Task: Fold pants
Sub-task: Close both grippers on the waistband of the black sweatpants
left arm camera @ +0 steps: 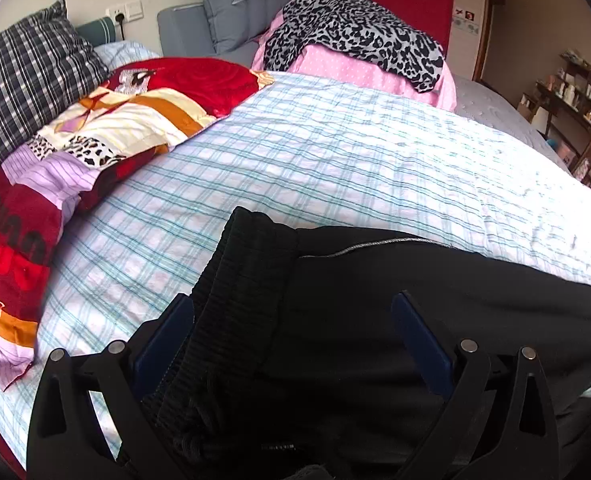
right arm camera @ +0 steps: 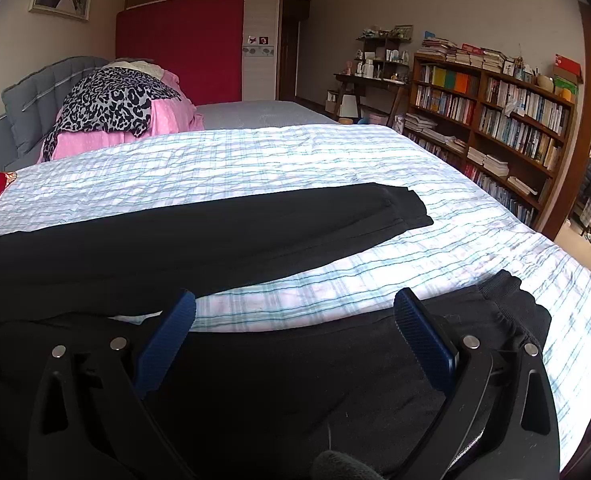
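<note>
Both grippers gape over black pants [right arm camera: 215,232] near the bed [right arm camera: 295,156] edge.

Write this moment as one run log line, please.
left gripper: open over waistband | right gripper: open over near leg | black pants: legs apart on checked sheet

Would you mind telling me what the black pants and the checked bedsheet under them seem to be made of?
The black pants look like a soft matte knit; the waistband shows fine elastic ribbing, though the fibre is unclear. The checked bedsheet seems to be a thin, puckered woven cotton, like seersucker, judging by its crinkled surface.
</note>
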Available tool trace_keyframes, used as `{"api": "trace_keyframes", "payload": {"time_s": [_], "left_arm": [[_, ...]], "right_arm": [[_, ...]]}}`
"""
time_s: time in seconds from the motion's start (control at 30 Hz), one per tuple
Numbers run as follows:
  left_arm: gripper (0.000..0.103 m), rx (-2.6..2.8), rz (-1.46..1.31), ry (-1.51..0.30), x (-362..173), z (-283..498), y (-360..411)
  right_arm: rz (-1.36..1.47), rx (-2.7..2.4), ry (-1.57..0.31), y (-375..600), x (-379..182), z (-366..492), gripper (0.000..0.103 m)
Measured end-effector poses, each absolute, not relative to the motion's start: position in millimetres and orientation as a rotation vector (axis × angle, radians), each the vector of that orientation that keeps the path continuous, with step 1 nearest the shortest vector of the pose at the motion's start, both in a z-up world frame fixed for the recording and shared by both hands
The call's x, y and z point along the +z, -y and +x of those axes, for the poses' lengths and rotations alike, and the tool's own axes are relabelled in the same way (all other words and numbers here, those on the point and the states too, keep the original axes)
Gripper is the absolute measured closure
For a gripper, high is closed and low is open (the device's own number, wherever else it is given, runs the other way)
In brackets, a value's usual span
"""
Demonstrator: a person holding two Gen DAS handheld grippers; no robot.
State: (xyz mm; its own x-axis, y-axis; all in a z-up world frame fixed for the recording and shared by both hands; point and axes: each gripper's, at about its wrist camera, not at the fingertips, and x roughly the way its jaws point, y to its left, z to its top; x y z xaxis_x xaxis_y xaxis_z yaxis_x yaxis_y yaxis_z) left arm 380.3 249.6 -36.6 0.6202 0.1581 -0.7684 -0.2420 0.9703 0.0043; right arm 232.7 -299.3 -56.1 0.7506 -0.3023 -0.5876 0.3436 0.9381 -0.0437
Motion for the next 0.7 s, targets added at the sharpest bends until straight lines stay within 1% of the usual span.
{"api": "trace_keyframes", "payload": {"time_s": [0.3, 0.37, 0.4, 0.5, 0.57, 0.6, 0.67, 0.7], "left_arm": [[0.005, 0.204, -0.208, -0.910, -51.8, 415.6, -274.9], [0.012, 0.182, -0.237, -0.914, -54.1, 422.3, -277.7], [0.012, 0.182, -0.243, -0.916, -55.0, 424.9, -278.7], [0.018, 0.183, -0.256, -0.918, -57.3, 431.0, -282.1], [0.025, 0.188, -0.273, -0.928, -59.8, 433.2, -286.4], [0.026, 0.188, -0.285, -0.934, -61.2, 433.5, -288.7], [0.033, 0.190, -0.301, -0.946, -63.9, 433.3, -293.4], [0.034, 0.190, -0.311, -0.948, -64.7, 432.9, -295.8]], "right_arm": [[0.067, -0.351, -0.647, 303.3, -59.5, 247.3, 0.003], [0.070, -0.344, -0.653, 304.7, -61.3, 249.3, 0.003], [0.072, -0.344, -0.655, 305.3, -61.5, 250.1, 0.003], [0.078, -0.350, -0.656, 308.6, -61.7, 251.4, 0.003], [0.090, -0.352, -0.659, 312.1, -61.6, 252.0, 0.003], [0.097, -0.352, -0.661, 314.2, -61.5, 252.3, 0.003], [0.111, -0.352, -0.669, 317.7, -62.4, 253.8, 0.003], [0.117, -0.350, -0.673, 319.2, -62.4, 254.4, 0.003]]}}
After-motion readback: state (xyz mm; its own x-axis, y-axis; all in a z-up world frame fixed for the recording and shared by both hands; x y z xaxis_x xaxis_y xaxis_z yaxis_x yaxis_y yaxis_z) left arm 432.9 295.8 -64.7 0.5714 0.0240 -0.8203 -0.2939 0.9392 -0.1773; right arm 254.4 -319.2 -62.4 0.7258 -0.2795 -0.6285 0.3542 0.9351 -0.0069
